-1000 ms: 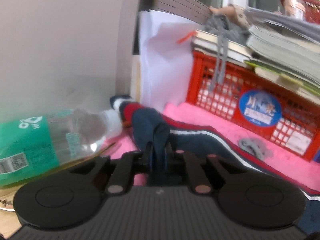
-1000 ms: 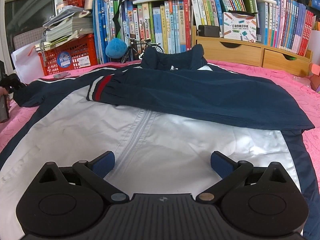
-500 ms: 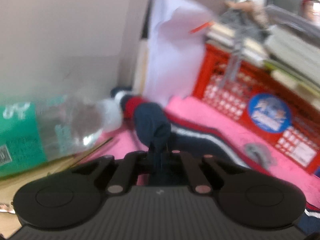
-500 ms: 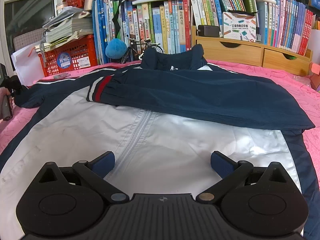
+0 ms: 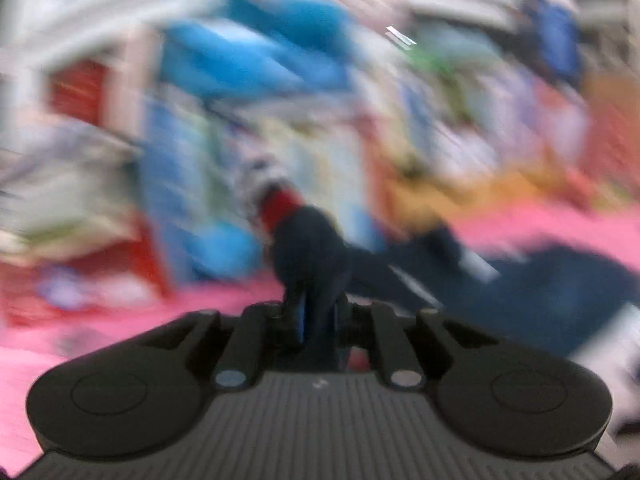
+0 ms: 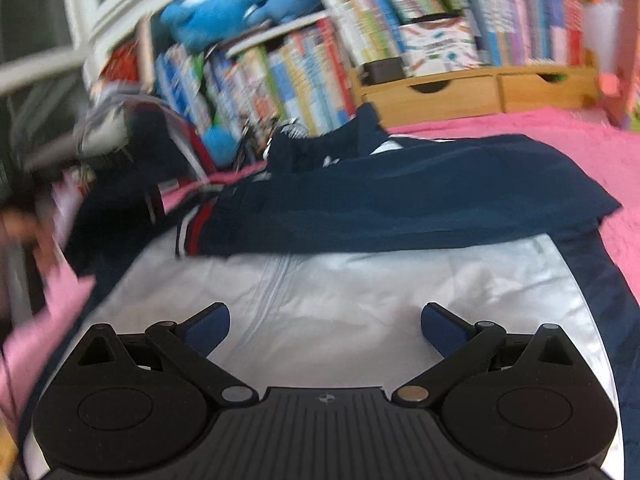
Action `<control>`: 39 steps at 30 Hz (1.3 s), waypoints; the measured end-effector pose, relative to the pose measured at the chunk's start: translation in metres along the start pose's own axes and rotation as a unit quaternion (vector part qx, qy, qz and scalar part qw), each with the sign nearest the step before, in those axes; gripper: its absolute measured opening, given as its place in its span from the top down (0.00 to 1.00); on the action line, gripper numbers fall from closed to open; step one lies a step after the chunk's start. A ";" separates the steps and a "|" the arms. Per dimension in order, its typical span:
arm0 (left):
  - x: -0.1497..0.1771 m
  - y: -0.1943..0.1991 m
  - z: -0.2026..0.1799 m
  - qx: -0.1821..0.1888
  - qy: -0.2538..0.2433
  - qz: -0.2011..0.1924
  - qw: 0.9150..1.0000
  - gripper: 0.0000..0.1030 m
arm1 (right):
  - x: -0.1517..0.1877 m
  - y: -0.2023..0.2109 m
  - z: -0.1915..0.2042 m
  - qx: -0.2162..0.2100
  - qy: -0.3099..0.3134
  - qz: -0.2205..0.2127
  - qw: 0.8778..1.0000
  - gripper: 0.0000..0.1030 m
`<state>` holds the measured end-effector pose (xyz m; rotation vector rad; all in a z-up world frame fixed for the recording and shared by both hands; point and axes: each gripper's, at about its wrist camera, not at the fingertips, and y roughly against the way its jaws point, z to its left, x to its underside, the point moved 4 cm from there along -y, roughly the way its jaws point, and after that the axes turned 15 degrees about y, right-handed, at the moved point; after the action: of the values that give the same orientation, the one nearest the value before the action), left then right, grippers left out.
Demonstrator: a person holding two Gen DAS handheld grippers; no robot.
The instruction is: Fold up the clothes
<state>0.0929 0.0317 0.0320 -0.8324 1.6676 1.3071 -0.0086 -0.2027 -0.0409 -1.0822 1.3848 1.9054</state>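
A navy and white zip jacket [image 6: 360, 292] lies front up on the pink blanket [image 6: 520, 124]. Its right sleeve [image 6: 400, 208] is folded across the chest. My left gripper [image 5: 316, 312] pinches the other navy sleeve [image 5: 308, 248], whose red cuff [image 5: 280, 204] sticks up past the fingers; its jaws are opening, with the cloth still between them. That view is heavily blurred. In the right wrist view the lifted sleeve [image 6: 120, 196] hangs at the left beside a hand [image 6: 24, 228]. My right gripper [image 6: 326, 320] hovers open over the white front, holding nothing.
Behind the blanket stands a row of books [image 6: 300, 68] with blue plush toys [image 6: 224, 12] on top. Wooden drawers [image 6: 480, 92] sit at the back right. A red crate [image 5: 80, 88] with stacked papers shows blurred at the left.
My left gripper has swung fast with the sleeve, away from the bottle and red crate toward the jacket and bookshelf, and the sleeve has lifted. The right gripper's view has rolled a little.
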 end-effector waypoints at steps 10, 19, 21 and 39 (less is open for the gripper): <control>0.039 0.047 0.011 0.077 0.026 0.036 0.996 0.43 | -0.055 -0.013 -0.011 -0.030 -0.055 -0.007 0.998 0.00; 0.035 0.072 0.078 -0.018 0.093 0.006 0.995 0.39 | -0.072 -0.104 0.017 0.021 -0.047 0.050 0.997 0.40; 0.036 0.075 0.087 -0.032 0.102 0.002 0.994 0.39 | -0.076 -0.104 0.020 0.030 -0.015 0.046 0.998 0.53; 0.043 0.024 0.069 -0.067 0.070 0.055 0.994 0.31 | -0.124 -0.052 -0.089 0.184 0.186 -0.012 0.965 0.60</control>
<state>0.0678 0.1042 -0.0041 -0.9417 1.7709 1.4799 0.1242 -0.2660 0.0245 -1.2960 1.8309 1.3892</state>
